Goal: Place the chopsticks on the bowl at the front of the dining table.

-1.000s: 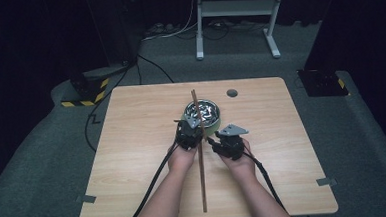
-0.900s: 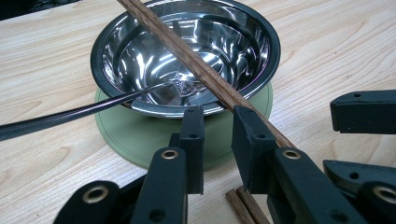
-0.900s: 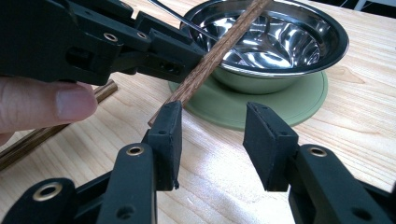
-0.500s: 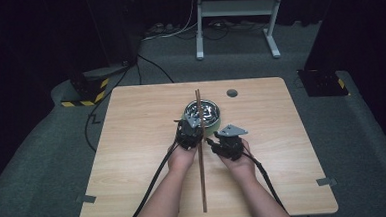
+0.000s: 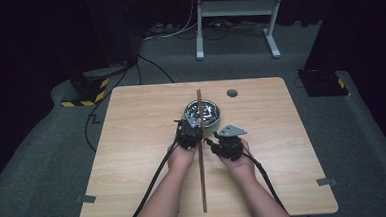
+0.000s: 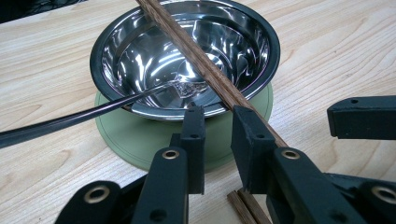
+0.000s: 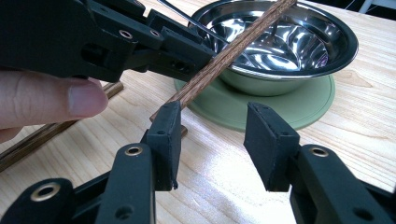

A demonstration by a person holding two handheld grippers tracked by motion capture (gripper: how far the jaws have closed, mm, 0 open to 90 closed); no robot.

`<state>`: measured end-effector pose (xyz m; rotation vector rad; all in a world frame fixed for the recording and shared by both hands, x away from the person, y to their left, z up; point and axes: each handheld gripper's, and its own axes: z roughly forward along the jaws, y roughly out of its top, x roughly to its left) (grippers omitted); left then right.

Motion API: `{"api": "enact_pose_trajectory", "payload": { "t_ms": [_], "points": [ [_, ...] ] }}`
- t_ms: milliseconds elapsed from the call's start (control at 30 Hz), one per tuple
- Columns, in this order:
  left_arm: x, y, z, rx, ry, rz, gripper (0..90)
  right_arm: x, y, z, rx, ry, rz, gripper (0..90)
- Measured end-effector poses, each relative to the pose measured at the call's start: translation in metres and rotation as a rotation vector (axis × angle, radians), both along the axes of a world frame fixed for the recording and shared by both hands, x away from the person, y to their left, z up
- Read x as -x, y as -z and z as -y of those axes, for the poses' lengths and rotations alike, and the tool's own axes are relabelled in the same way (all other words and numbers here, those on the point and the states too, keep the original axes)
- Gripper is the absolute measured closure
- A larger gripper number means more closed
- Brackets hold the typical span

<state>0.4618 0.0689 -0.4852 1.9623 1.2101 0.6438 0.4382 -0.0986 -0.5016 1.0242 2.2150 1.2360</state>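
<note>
Chopsticks (image 5: pixel 202 158), a long brown wooden pair, lay along the middle of the worktop (image 5: pixel 132 141), running from the near edge away from the person, with their far ends resting across a steel bowl (image 5: pixel 203 111). The bowl sat on a round green mat (image 6: pixel 140 140), a little beyond the centre of the worktop. In the left gripper view a thin dark metal handle (image 6: pixel 70 120) leaned out of the bowl toward the left, its working end lying at the bottom of the bowl.

In the high view the left gripper (image 5: pixel 188 132) sat just left of the chopsticks, at the near rim of the bowl. Its own camera showed the left gripper (image 6: pixel 218 140) with its jaws drawn fairly close but with a gap between them; the chopsticks passed just beside and behind the right-hand jaw, and whether that jaw touched them could not be told. Nothing lay in the gap.

The right gripper (image 5: pixel 223 143) was held just right of the chopsticks, level with the other hand. In its own view the right gripper (image 7: pixel 217 140) had its jaws spread apart over bare wood, gripping nothing, with the raised chopsticks (image 7: pixel 224 56) slanting up toward the bowl beyond its left-hand jaw. A thumb (image 7: pixel 51 100) of the other hand showed at the left there.
</note>
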Motion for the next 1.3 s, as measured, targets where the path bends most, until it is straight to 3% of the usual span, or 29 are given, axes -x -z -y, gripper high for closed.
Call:
{"api": "enact_pose_trajectory", "payload": {
  "t_ms": [467,600,733,933,1100,1300],
  "points": [
    [0.002,-0.002,-0.001,0.001,-0.004,0.005,73.2,0.000,0.000,0.002,-0.003,0.005,-0.004,55.4],
    [0.006,-0.004,-0.003,-0.019,0.005,0.012,72.4,0.000,-0.001,0.004,-0.008,0.014,0.000,55.3],
    [0.011,-0.006,-0.006,-0.012,-0.001,0.025,71.4,-0.001,-0.001,0.006,-0.015,0.030,-0.004,55.1],
    [0.026,-0.008,-0.012,-0.022,0.005,0.040,70.0,-0.002,0.000,0.010,-0.017,0.053,-0.002,54.8],
    [0.043,-0.007,-0.013,0.011,0.001,0.055,62.2,-0.004,0.002,0.012,-0.015,0.071,-0.017,54.3],
    [0.061,-0.005,-0.012,-0.001,0.035,0.064,58.1,-0.004,0.001,0.012,-0.012,0.078,-0.003,54.4]
  ]
}}
